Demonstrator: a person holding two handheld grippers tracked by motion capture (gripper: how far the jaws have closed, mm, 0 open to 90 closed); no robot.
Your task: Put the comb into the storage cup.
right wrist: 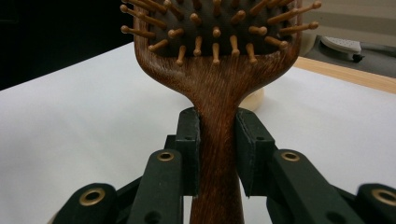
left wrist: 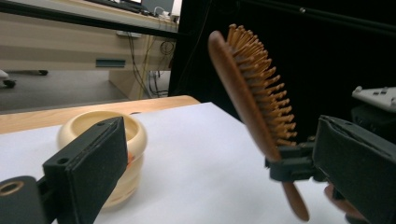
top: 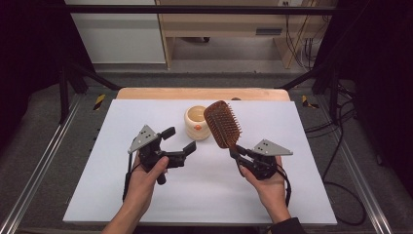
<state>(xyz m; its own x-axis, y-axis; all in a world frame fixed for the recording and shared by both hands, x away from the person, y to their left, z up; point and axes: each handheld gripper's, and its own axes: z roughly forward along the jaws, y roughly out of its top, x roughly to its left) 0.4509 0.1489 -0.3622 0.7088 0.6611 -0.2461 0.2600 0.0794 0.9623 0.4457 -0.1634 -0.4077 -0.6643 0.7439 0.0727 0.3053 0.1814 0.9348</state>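
Item 1: wooden paddle hairbrush (top: 223, 124), centre of the high view, raised off the white table (top: 146, 204), head tilted toward the frame's upper left. Right tool (top: 234, 153) pinches its narrow handle; both pads (right wrist: 190, 140) sit flat on the grain.
Item 2: left tool (top: 181, 138), jaws spread, holding nothing, left of centre.
Item 3: cream ribbed bowl (top: 196, 123), just left of the brush head.
Handling: likely a handover; left tool should close on the handle, clear of the round-tipped wooden pins, before the right releases.
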